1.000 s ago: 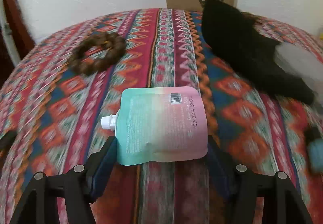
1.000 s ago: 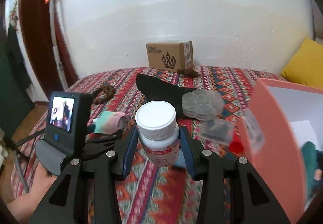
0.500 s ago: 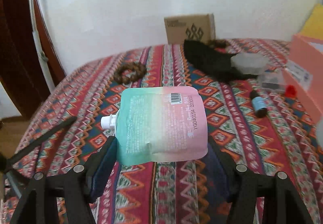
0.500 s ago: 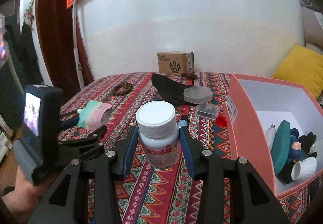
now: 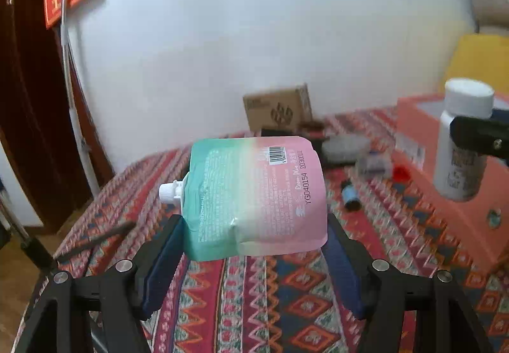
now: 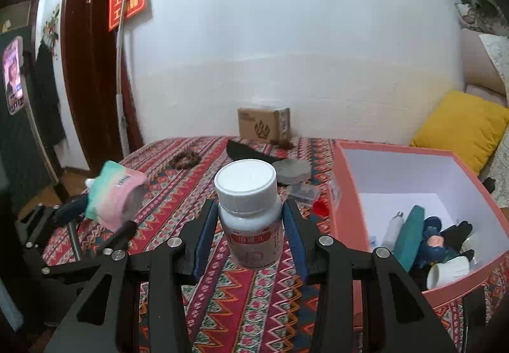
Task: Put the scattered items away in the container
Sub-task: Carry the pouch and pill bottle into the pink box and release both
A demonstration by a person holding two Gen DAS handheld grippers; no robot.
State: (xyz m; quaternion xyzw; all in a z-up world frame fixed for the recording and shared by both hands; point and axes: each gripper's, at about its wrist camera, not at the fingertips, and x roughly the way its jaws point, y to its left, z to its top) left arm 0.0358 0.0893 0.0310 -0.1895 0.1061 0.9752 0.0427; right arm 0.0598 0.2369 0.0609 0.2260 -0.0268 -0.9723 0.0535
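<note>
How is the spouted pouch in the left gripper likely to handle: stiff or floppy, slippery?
The pouch is probably soft: its lower edge creases where the left gripper squeezes it. The film looks glossy, so it may slip if the grip loosens. It holds its shape held by the base, suggesting modest weight.

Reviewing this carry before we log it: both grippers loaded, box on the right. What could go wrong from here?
1. The pouch is soft and pinched only near its lower edge by the left gripper; it may sag or slip out.
2. Both loads head for the same pink box, and the bottle in the right gripper is nearer it; the grippers could collide at the rim.
3. The box's near end is already crowded; a dropped bottle might bounce or roll.
</note>
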